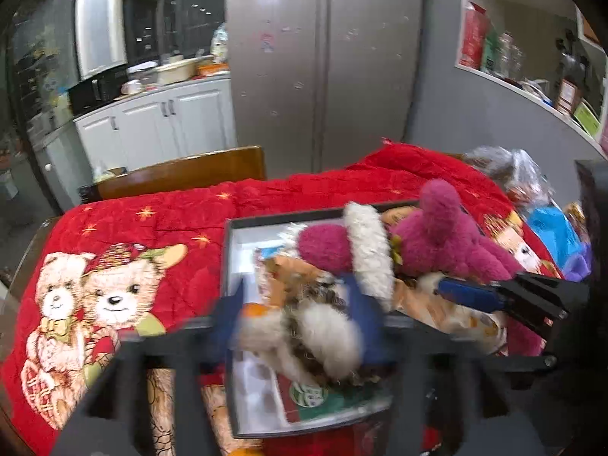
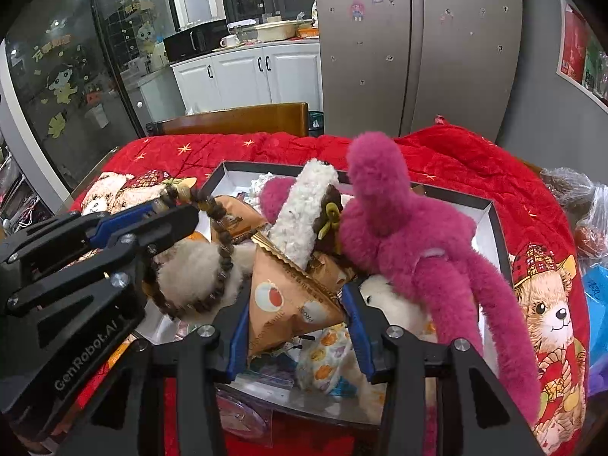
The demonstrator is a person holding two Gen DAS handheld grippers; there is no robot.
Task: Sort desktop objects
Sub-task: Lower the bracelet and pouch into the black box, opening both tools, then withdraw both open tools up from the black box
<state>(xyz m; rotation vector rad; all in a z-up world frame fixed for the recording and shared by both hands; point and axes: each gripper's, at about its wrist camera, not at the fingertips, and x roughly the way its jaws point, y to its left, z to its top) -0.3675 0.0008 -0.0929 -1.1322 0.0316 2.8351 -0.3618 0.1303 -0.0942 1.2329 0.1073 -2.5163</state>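
Home kitchen behind, red quilt (image 2: 456, 159) spread over the tabletop. In the open box (image 2: 490, 205) on it, beside a pink plush toy (image 2: 399, 228), an orange snack packet (image 2: 288, 296): light, crinkly, somewhat slippery, easily crushed; best taken by the stiff sealed edge. Right claw (image 2: 298, 326) half spread around this packet, pads close at both sides; pressing or not, cannot tell. Left claw (image 1: 296, 317) spread wide over a fluffy white toy (image 1: 326, 334), gripping nothing.
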